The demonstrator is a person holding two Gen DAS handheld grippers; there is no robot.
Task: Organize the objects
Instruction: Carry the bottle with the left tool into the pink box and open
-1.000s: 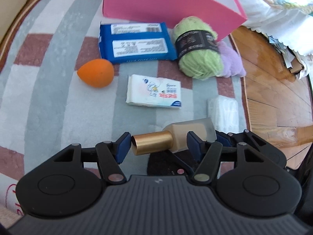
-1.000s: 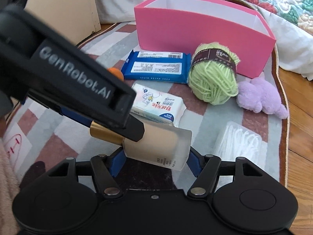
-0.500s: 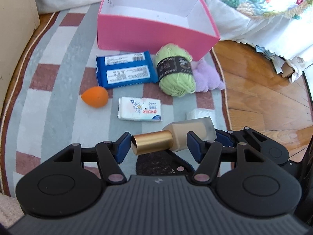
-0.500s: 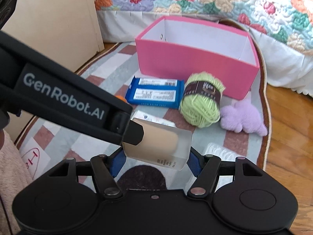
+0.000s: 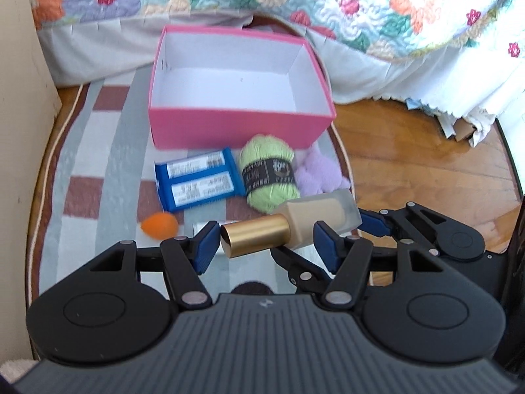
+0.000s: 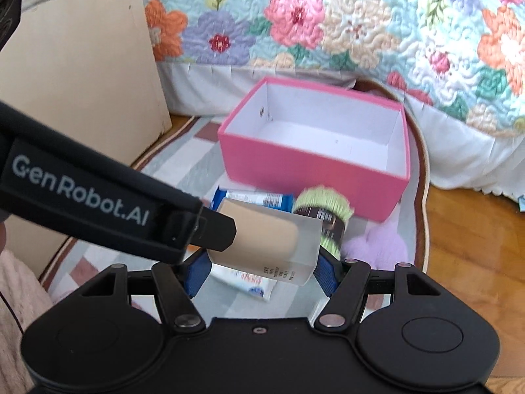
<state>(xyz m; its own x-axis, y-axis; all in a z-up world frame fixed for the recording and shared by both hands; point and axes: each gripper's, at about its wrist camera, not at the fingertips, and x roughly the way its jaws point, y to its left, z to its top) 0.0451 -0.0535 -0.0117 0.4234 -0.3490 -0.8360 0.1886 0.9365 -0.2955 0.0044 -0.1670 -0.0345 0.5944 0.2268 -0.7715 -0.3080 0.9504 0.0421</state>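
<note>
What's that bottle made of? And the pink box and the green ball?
Bottle: looks like frosted glass or thick plastic, cloudy and see-through at the base; its cap is shiny gold, metal or metal-coated. Box: likely cardboard, with thin flat matte walls, white inside. Green ball: yarn, with wound fuzzy strands.

Striped rug carries pink box, yarn, blue packet
</note>
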